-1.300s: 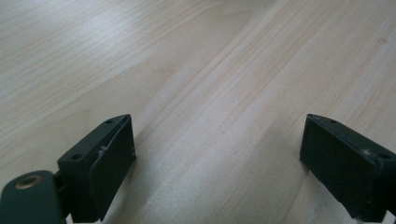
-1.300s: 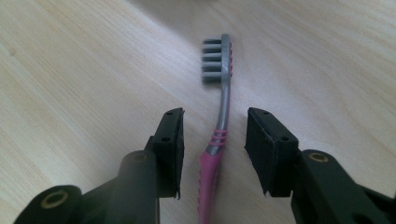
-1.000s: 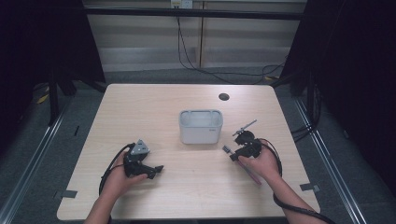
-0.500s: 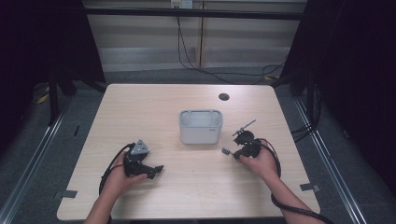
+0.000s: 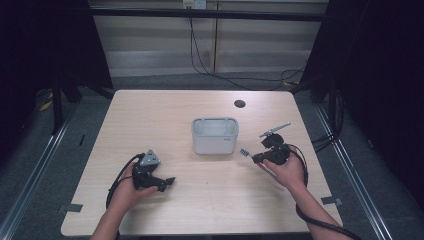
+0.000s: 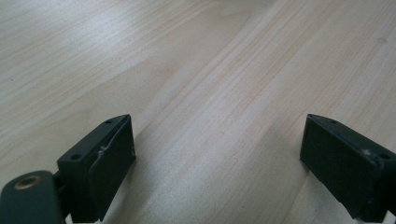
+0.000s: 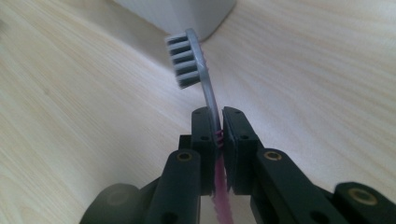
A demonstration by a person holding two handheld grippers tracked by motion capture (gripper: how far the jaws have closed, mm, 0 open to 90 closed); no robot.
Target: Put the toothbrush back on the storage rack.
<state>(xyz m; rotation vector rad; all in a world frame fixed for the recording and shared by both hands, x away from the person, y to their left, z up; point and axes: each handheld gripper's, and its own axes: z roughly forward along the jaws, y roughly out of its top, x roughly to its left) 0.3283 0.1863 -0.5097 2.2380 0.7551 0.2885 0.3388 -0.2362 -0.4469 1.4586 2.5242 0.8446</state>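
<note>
Toothbrush (image 7: 205,88) was the thing in hand, though going from the left of the high view, the left gripper (image 5: 167,183) came first: it rested low in the lower left on the bench (image 5: 165,115), its fingers (image 6: 100,161) wide apart with only bare wood between them, apparently idle. At frame centre stood a grey bin (image 5: 214,135), likely the destination. Lower right, the right gripper (image 5: 256,159) had just closed its fingers (image 7: 203,135) on the toothbrush at its neck, above the pink grip. Its long axis ran along the fingers, with the bristled head pointing up-left toward the bin.
</note>
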